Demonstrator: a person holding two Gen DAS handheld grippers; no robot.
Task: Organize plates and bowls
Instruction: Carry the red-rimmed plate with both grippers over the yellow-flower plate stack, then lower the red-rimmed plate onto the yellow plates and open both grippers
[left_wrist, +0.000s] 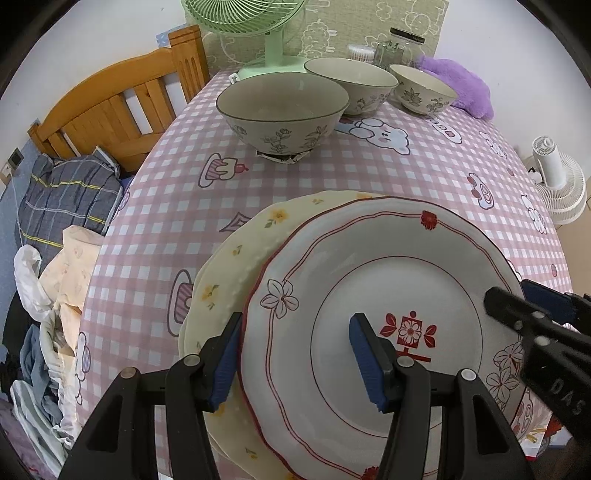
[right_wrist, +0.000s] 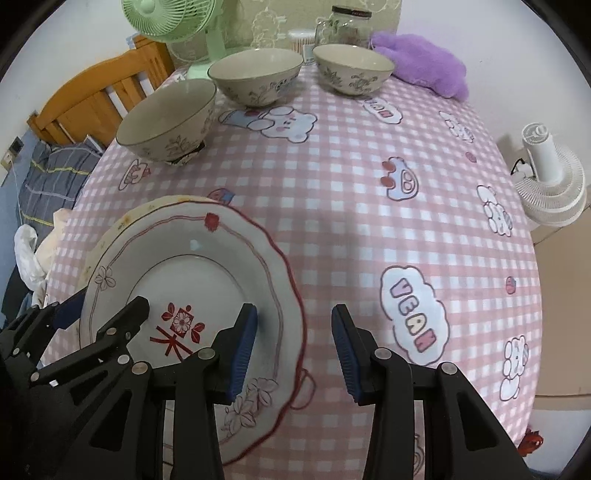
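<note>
**Two grippers straddle opposite rims of a red-patterned plate**

The left gripper (left_wrist: 295, 360) has its jaws parted, one pad outside the left rim of the white plate with red flowers (left_wrist: 373, 295) and one over its centre; neither pad visibly presses on it. The right gripper (right_wrist: 293, 349) also stands with jaws apart, one pad over the plate's right rim, the other above bare cloth; whether it touches the rim I cannot tell. The plate lies on a cream plate with yellow flowers (left_wrist: 236, 258), which shows at its left, near the viewer on a pink checked tablecloth (right_wrist: 369, 184). Three grey flowered bowls stand far across the table: a large bowl (left_wrist: 282, 110) leftmost, a middle bowl (left_wrist: 351, 85), a small bowl (left_wrist: 421, 86) rightmost. A green fan (left_wrist: 258, 22) stands behind them.
</note>
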